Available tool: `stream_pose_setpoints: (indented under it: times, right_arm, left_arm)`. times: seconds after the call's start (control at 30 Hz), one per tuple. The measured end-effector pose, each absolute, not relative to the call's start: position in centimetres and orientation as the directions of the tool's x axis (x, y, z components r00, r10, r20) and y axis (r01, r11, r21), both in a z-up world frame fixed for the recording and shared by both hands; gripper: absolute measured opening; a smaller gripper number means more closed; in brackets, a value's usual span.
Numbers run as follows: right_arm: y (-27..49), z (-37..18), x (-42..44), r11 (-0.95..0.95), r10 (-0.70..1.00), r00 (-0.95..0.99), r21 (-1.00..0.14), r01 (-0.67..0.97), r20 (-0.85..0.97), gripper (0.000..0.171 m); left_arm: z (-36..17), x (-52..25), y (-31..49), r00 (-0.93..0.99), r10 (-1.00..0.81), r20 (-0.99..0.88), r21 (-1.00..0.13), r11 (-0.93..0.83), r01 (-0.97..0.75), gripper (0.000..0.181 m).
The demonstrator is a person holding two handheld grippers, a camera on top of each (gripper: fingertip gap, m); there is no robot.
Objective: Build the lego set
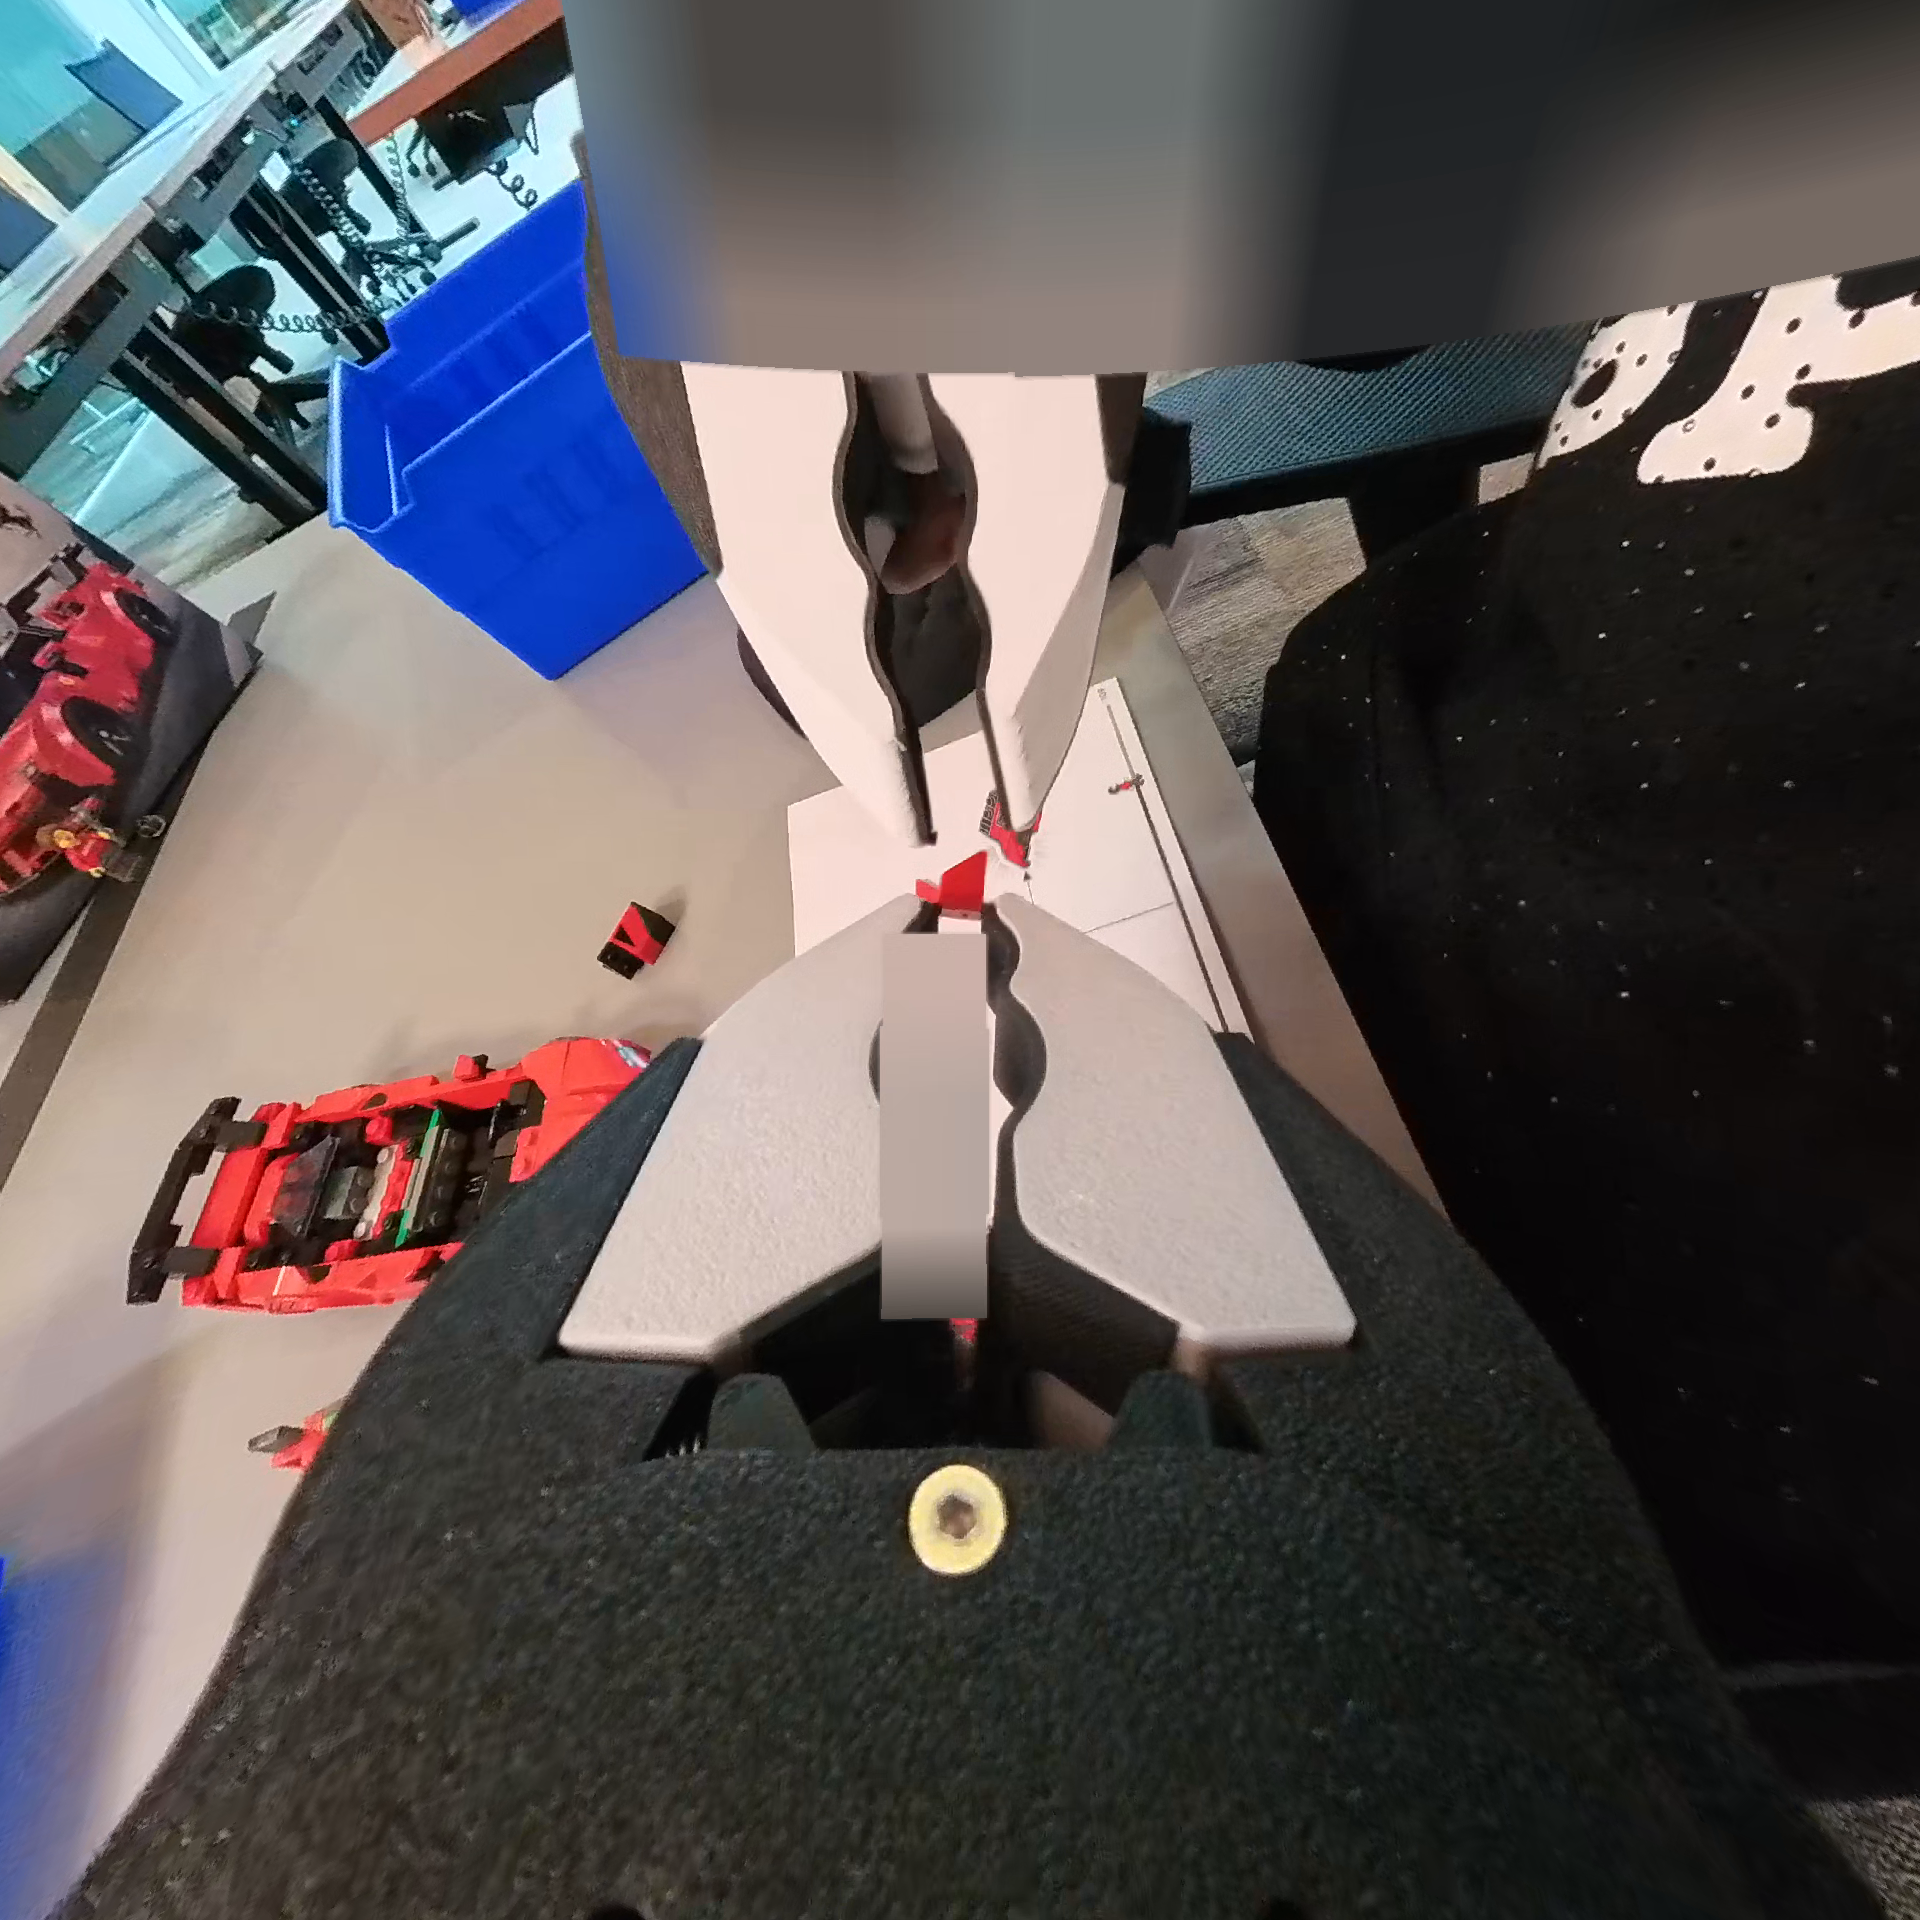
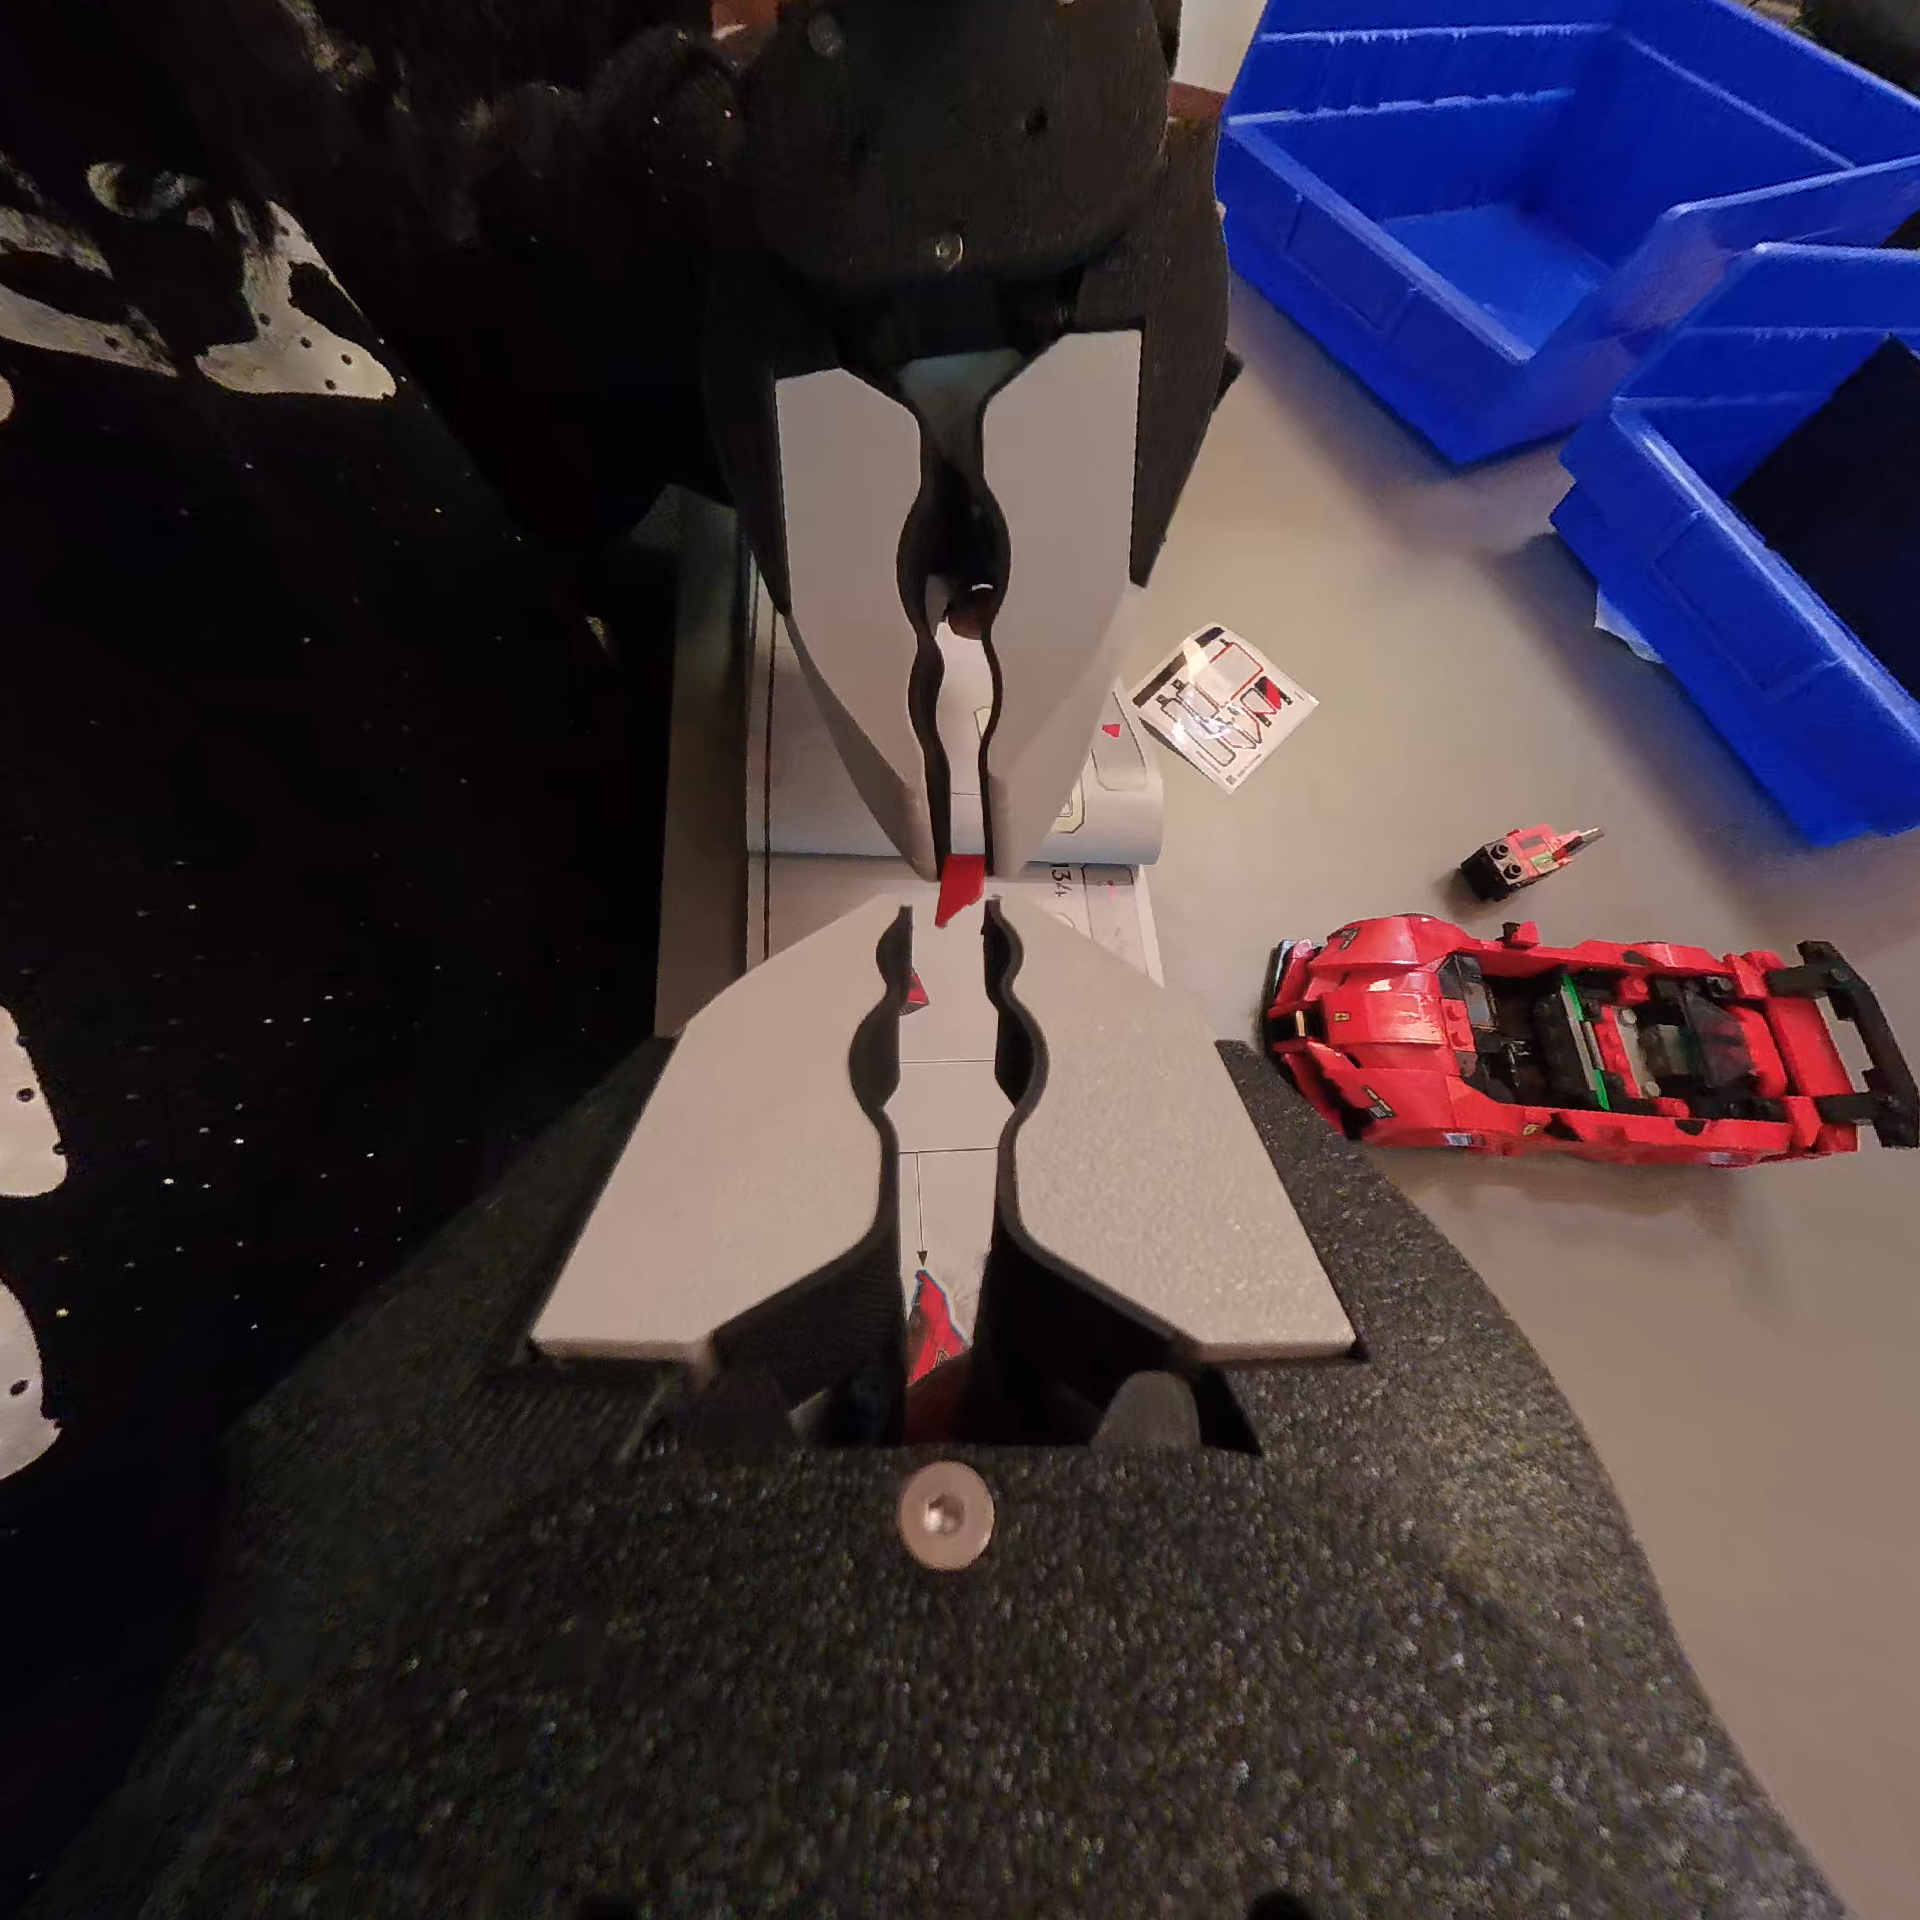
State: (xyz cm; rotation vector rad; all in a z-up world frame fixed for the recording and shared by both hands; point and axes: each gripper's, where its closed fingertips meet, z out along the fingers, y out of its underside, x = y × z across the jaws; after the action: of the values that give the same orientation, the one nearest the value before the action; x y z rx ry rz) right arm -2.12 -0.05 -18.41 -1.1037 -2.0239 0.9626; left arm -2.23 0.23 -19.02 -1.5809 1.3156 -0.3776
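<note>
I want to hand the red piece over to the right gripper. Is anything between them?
Nothing visible. The left gripper pinches the small red piece, which sticks out toward the right gripper. The right jaws stand apart just short of it, with only the instruction booklet on the table beneath.

car on table | bins behind car | booklet left of car

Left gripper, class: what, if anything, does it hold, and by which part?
The left gripper pinches a small red piece by its lower end. The right gripper is open, holding nothing.
</note>
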Motion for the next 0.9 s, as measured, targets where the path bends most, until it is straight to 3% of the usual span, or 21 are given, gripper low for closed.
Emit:
stream_pose_setpoints:
  times: [0.5,0.9]
  right_arm:
    - [0.5,-19.8,-2.2,0.371,0.893,-0.414,-0.808,0.458,0.176,0.010]
    - [1.2,-19.8,-1.7,0.216,0.936,-0.350,-0.853,0.475,0.042,0.008]
  left_arm:
    - [-19.1,-2.1,0.5,0.392,-0.857,-0.335,-0.840,0.083,-0.536,0.008]
    - [-19.2,-2.1,0.4,0.480,-0.806,-0.346,-0.855,0.061,-0.514,0.008]
